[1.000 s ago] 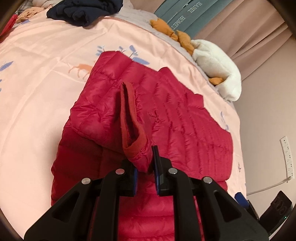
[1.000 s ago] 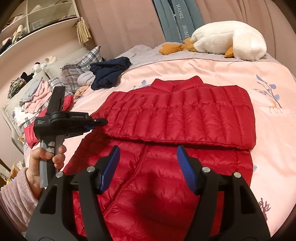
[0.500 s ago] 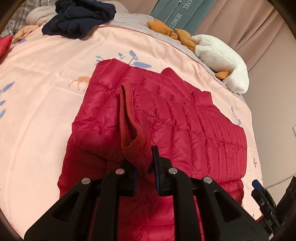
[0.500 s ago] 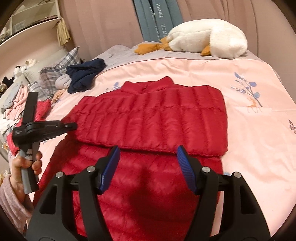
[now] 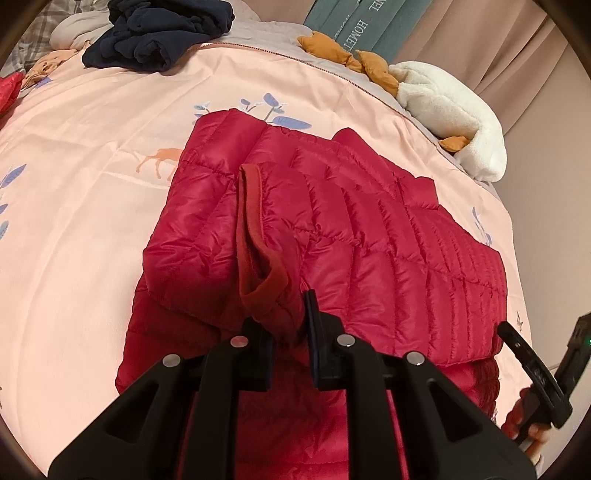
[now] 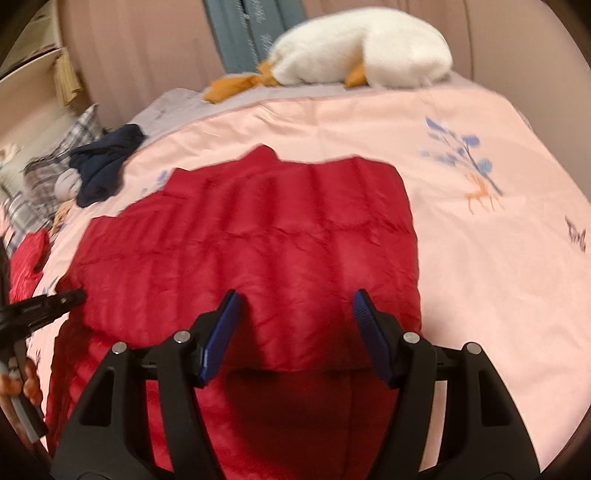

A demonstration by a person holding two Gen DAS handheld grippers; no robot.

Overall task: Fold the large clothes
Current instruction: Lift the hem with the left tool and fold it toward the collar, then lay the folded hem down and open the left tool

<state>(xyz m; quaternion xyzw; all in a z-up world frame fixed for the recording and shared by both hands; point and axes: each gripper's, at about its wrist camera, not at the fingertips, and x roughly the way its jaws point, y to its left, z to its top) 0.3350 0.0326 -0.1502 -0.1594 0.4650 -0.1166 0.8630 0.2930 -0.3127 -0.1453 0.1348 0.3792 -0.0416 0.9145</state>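
Observation:
A red quilted down jacket (image 5: 369,236) lies partly folded on the pink bedspread (image 5: 92,206), its upper part doubled over the lower. My left gripper (image 5: 286,325) is shut on the jacket's sleeve cuff (image 5: 258,258), which stands up just ahead of the jaws. In the right wrist view the same jacket (image 6: 258,240) fills the middle, and my right gripper (image 6: 295,314) hovers open above the folded edge near its right side, nothing between its blue pads. The left gripper (image 6: 55,301) shows at the left edge, held by a hand.
A white plush goose (image 6: 362,48) lies at the head of the bed. Dark navy clothes (image 5: 159,33) and plaid pillows (image 6: 55,173) sit at the far left. Another red garment (image 6: 27,262) lies at the bed's left edge. The right gripper's black body (image 5: 532,376) shows low right.
The right gripper has swung rightward and a little lower over the jacket, its view now blurred. The left gripper kept its grip on the cuff and turned slightly.

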